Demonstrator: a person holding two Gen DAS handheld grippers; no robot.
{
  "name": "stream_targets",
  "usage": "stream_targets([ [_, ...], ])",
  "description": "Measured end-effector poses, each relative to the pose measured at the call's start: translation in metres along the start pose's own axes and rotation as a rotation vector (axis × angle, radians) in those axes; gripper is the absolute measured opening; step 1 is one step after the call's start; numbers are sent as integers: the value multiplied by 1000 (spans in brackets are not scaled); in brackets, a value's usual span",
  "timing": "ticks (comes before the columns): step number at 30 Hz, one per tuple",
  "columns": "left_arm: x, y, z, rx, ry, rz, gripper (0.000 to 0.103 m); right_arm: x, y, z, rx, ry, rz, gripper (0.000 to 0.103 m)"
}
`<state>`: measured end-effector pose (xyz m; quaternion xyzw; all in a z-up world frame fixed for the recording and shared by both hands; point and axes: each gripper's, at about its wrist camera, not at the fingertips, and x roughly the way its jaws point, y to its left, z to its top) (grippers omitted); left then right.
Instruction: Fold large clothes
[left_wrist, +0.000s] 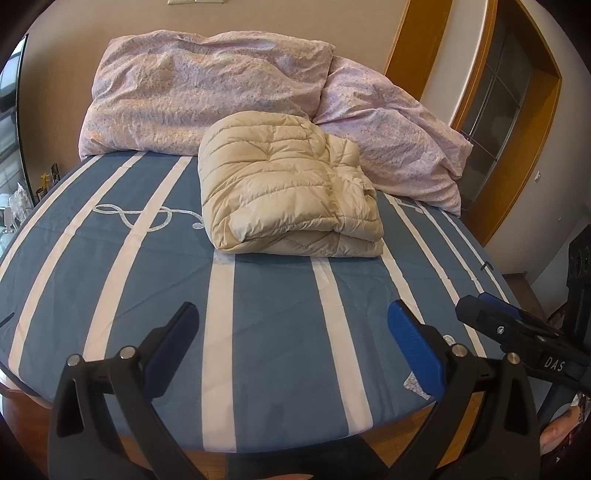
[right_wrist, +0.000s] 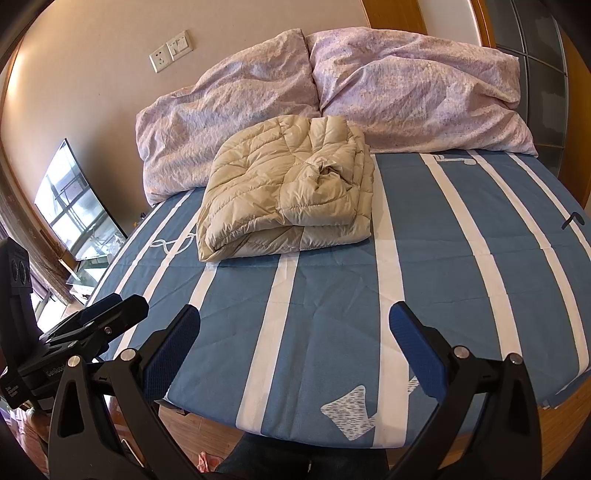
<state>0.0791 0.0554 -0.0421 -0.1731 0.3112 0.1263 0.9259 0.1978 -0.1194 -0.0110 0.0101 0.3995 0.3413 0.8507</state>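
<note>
Blue-and-white striped bedding covers the bed (left_wrist: 266, 295), which fills both wrist views, with two lilac patterned pillows (left_wrist: 207, 88) propped along the head edge against a beige wall; a socket plate (right_wrist: 171, 50) sits on that wall and a wooden door frame (left_wrist: 417, 48) stands off the bed's right side. The beige puffer jacket (left_wrist: 288, 184) lies toward the head edge, just in front of the pillows and touching them, squared into a thick layered bundle, so I judge the folding essentially done. That would explain why I hold both tools back over the foot edge, well apart from it: my left gripper (left_wrist: 291, 343) has its jaws spread wide on nothing, and my right gripper (right_wrist: 295, 343) is equally wide and empty, the two side by side.
</note>
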Motion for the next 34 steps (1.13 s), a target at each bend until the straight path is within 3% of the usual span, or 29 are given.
stream_targets([
  [34,2,1,-1,0,2,-2,101,4,-1,-2,3,6,-2,102],
])
